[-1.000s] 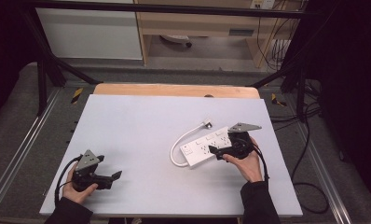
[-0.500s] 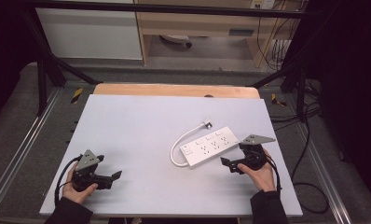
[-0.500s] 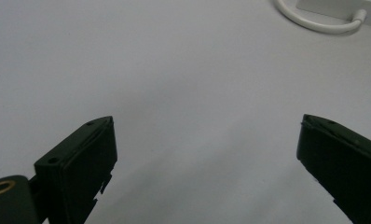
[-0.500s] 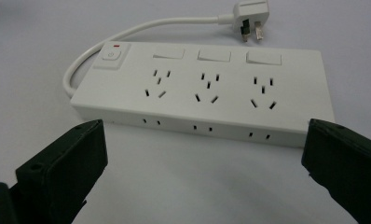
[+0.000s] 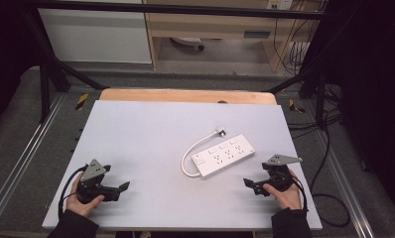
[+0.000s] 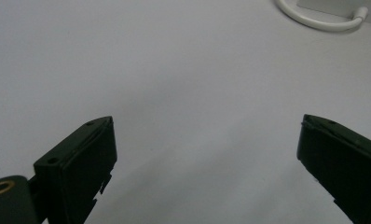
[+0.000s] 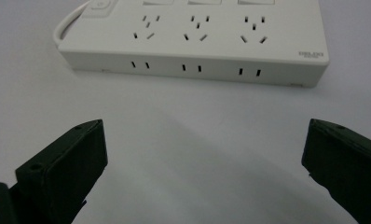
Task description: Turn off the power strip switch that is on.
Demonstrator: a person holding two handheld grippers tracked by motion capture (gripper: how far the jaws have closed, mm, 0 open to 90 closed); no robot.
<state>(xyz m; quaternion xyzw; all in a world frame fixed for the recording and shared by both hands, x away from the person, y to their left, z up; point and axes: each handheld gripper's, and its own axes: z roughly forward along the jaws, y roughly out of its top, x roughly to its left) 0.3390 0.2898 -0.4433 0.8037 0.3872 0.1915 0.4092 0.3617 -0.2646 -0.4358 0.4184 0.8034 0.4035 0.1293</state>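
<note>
White table [image 5: 151,139] takes most of the high view, wood strip [image 5: 185,95] along its far edge. Power strip [image 5: 224,159] lies flat right of centre, angled, switch end to the left, its white cord [image 5: 198,148] looping from that end round to the plug [image 5: 220,132] just beyond the strip's far side. My right gripper [image 5: 250,184] sits at the near right, jaws spread wide, holding nothing, just near of the strip and apart from it; in the right gripper view the power strip [image 7: 193,42] lies straight ahead past the open jaws, three socket sets on top, slots on its side. My left gripper [image 5: 122,187] rests at the near left corner, well apart from the strip, jaws also spread, empty; the left gripper view catches the cord loop [image 6: 321,17] far off at top right.
</note>
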